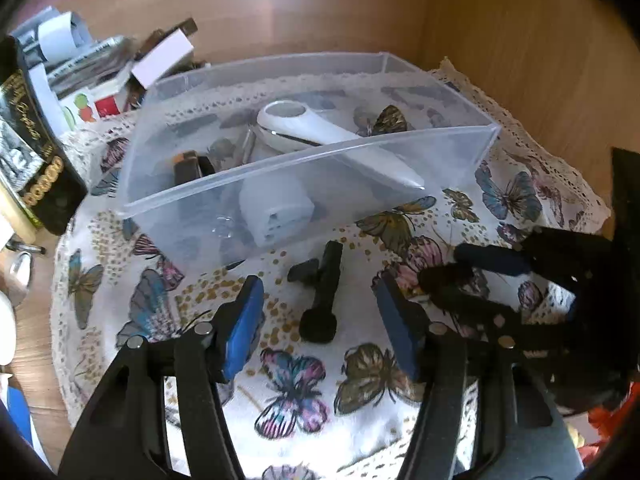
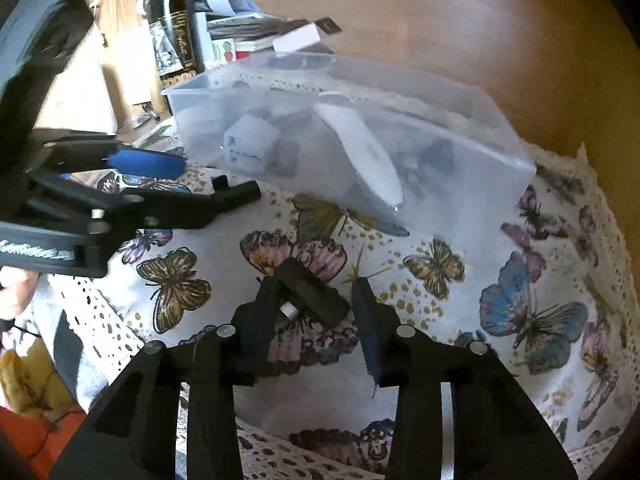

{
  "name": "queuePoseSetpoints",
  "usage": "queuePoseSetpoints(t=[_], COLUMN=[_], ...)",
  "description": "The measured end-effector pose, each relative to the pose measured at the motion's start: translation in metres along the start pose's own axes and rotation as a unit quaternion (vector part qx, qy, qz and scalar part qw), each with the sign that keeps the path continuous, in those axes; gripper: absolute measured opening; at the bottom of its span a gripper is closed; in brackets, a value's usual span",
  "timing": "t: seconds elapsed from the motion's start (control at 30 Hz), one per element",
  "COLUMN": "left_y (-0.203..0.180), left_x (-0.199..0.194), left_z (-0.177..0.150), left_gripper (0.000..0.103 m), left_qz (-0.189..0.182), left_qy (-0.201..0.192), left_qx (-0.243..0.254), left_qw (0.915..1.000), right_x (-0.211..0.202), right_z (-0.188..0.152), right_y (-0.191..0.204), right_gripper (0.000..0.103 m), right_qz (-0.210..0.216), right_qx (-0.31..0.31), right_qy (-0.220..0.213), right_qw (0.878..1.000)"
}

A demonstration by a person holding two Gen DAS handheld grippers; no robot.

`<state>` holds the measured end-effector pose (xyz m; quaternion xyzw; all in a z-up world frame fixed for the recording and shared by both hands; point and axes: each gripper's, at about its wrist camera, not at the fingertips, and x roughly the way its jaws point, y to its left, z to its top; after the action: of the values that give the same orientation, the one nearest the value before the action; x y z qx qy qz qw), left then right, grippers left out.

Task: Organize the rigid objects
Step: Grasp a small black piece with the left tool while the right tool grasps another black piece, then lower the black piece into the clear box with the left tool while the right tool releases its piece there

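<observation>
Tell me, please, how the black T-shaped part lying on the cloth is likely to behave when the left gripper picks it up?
The black part looks like rigid plastic, so it should probably stay stiff. Its round shaft may roll on the cloth, though the side stub likely stops that. The left gripper stands open astride it; the smooth cylinder could slip or swivel between the pads.

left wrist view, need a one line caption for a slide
Open left claw poised over a black T-shaped part on the butterfly cloth, clear bin just beyond.
</observation>
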<state>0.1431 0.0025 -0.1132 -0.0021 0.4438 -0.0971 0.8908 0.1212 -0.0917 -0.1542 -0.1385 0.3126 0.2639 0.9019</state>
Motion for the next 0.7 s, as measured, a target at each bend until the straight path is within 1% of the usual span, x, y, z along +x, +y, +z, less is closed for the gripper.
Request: queuePoseSetpoints(t=[0.1,0.13,0.17,0.2,0.33,0.43,0.7], left_y=[0.002,0.002,0.001,0.0,0.0,0.0,-0.002], left_x=[0.011,0.014,0.014,0.014,0.009,-0.003,-0.053], left_z=[0.003,0.003,0.003,0.003,0.001,-0.001,0.001], left_gripper=[0.036,0.035,0.031,0.03,0.03,0.03,0.03], left_qz=[-0.007,-0.006,-0.001,0.003,0.001,0.004,0.007], left_qy=[0.016,0.019,0.016,0.012,-0.002,-0.022,-0.096], left_qx=[-0.003,-0.004,-0.001,0.003,0.005,0.005,0.0], left_qw=[0.9998,0.9998,0.9999,0.9999,1.0,0.9997,0.9954], right_x=[-0.001,-0.002,-0.003,-0.004,-0.013,-0.024,-0.048], right_z=[0.0,0.0,0.0,0.0,0.004,0.008,0.028], right_y=[-0.003,-0.005,-0.006,-0.007,-0.012,-0.013,-0.018], right_gripper=[0.032,0.032,0.032,0.032,0.032,0.032,0.032], right_qz=[0.007,0.008,0.007,0.006,0.004,0.001,-0.008], right_qx=[0.014,0.018,0.021,0.023,0.033,0.038,0.043], right_qy=[-0.006,-0.01,-0.014,-0.017,-0.036,-0.054,-0.103], right_qw=[1.0,1.0,1.0,1.0,0.999,0.998,0.994])
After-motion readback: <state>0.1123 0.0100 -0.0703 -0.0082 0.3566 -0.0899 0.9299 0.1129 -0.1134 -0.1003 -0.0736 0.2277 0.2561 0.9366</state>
